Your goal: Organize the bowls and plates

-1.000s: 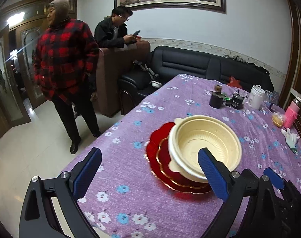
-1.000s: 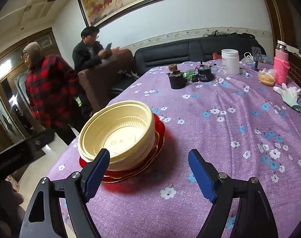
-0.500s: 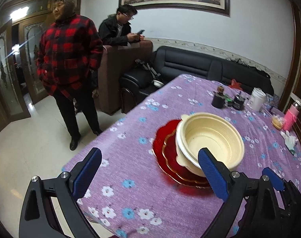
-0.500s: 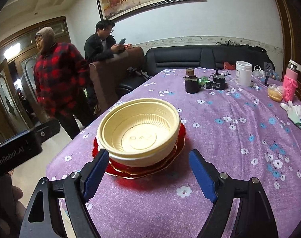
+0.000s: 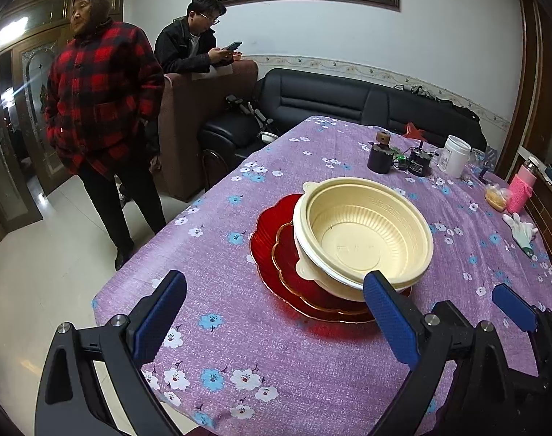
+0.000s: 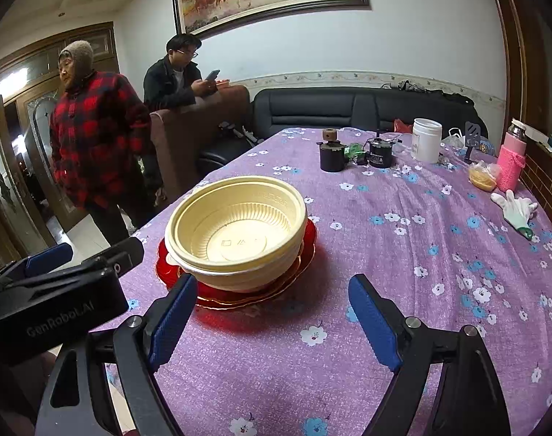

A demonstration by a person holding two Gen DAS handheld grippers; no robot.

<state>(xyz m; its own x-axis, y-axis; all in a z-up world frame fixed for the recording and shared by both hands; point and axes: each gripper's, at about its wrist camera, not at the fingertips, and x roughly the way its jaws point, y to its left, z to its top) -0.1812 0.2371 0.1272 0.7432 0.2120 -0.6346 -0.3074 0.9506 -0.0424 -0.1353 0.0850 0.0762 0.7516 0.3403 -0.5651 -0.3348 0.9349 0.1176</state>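
Cream plastic bowls [image 5: 363,232] sit nested on a stack of red gold-rimmed plates [image 5: 272,254] on the purple flowered tablecloth [image 5: 239,334]. My left gripper [image 5: 274,278] hovers open just short of the stack, its right pad level with the bowls' near rim. In the right wrist view the same bowls [image 6: 236,232] and plates [image 6: 310,234] lie ahead, slightly left. My right gripper [image 6: 272,283] is wide, its jaws still opening, with nothing between the pads. Each gripper shows in the other's view: a right finger [image 5: 512,307], the left body [image 6: 58,290].
A dark cup [image 6: 332,160], a small black device [image 6: 380,154], a white jar [image 6: 426,140], a pink bottle [image 6: 510,160] and a white glove [image 6: 516,210] sit at the table's far end. Beyond the left table edge stand a person in red plaid [image 5: 101,109] and another holding a phone [image 5: 196,47].
The right view has rolled level and swung, bringing the stack nearer the middle of its fingers. The left view shifted slightly. Bowls and plates stay put.
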